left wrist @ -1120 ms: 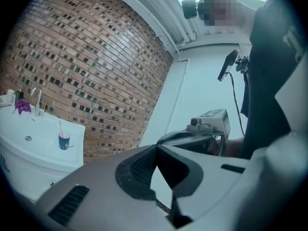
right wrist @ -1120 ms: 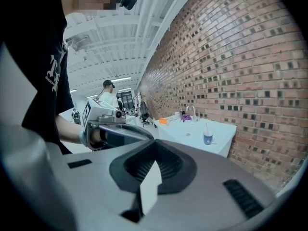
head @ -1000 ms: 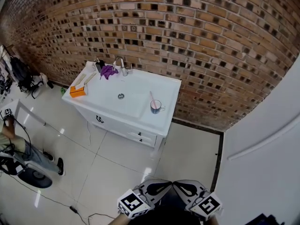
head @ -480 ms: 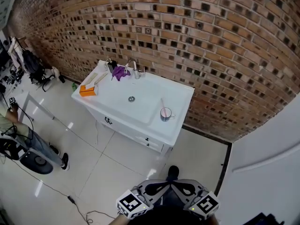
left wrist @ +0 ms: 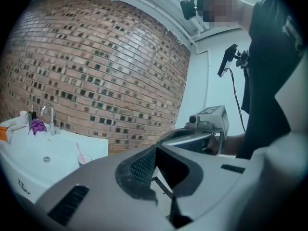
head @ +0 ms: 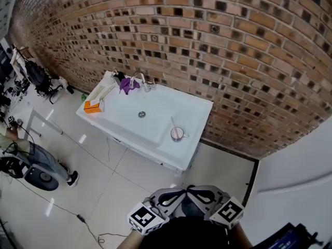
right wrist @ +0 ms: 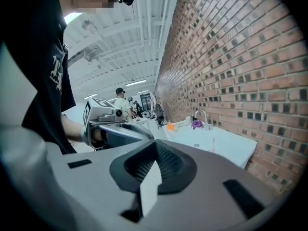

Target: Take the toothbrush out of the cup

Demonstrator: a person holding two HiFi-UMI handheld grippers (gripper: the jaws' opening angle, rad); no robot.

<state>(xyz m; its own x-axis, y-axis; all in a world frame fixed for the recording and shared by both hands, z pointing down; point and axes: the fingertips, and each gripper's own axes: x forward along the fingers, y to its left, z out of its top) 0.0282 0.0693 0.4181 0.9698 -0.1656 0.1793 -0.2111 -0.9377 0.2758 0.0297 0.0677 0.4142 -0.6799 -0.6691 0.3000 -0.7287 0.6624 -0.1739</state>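
Note:
A clear cup (head: 177, 134) with a pink toothbrush (head: 174, 124) leaning in it stands at the right front corner of a white sink cabinet (head: 189, 154) against the brick wall. The left gripper view shows the same cup (left wrist: 83, 160) and toothbrush (left wrist: 80, 152) far off at its lower left. My left gripper (head: 176, 195) and right gripper (head: 199, 193) hang close together at the bottom of the head view, well away from the sink, tips almost touching each other. Both look shut and hold nothing.
On the sink's back edge are a chrome faucet (head: 139, 80), a purple cloth (head: 126, 85) and an orange box (head: 92, 107). White tiled floor (head: 129, 185) lies between me and the cabinet. A person (head: 23, 157) with equipment and cables is at the far left.
The head view has shifted and the sink now sits slightly lower and closer in frame. Both grippers stay low and together near my body.

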